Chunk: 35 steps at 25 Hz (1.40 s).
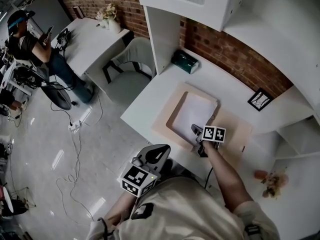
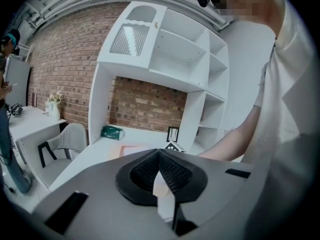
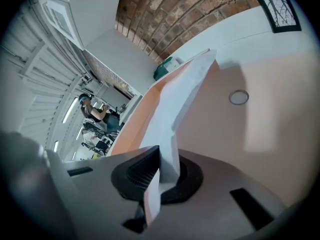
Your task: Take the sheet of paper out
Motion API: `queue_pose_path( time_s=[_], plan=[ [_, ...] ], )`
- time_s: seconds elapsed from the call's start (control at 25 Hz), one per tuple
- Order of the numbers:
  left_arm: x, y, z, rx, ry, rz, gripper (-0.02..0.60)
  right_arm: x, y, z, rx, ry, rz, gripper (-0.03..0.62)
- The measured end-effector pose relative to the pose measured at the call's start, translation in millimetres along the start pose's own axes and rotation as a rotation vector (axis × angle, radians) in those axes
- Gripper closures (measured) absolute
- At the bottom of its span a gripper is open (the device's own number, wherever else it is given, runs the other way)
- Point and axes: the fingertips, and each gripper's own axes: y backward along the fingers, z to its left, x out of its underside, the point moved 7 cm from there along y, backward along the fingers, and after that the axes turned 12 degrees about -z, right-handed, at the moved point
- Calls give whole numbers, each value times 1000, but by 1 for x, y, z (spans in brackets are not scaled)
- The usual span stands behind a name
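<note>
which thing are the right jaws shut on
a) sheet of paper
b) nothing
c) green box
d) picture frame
a: in the right gripper view, the right gripper has its jaws shut on the near edge of the white paper.

Nothing legible here, not a word or a digit. Centre right in the head view, the right marker cube (image 1: 214,133) carries only black-and-white square patterns, no letters. Bottom centre, the left marker cube (image 1: 137,180) has the same kind of blocky pattern. Upper middle, the green box (image 1: 185,61) on the desk has print too small to read. The framed picture (image 1: 260,99) at right shows thin dark lines only. The sheet of paper (image 1: 192,115) shows a plain white face.
</note>
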Motion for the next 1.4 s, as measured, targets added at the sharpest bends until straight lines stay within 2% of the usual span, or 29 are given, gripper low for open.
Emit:
queue_pose_path(
  time_s=[0.84, 1.4],
  plan=[
    [0, -17, -4, 33, -14, 8, 563, -5, 13, -18, -6, -72, -28, 566],
    [-7, -7, -8, 19, -53, -6, 563, -8, 22, -23, 9, -43, -51, 568]
  ],
)
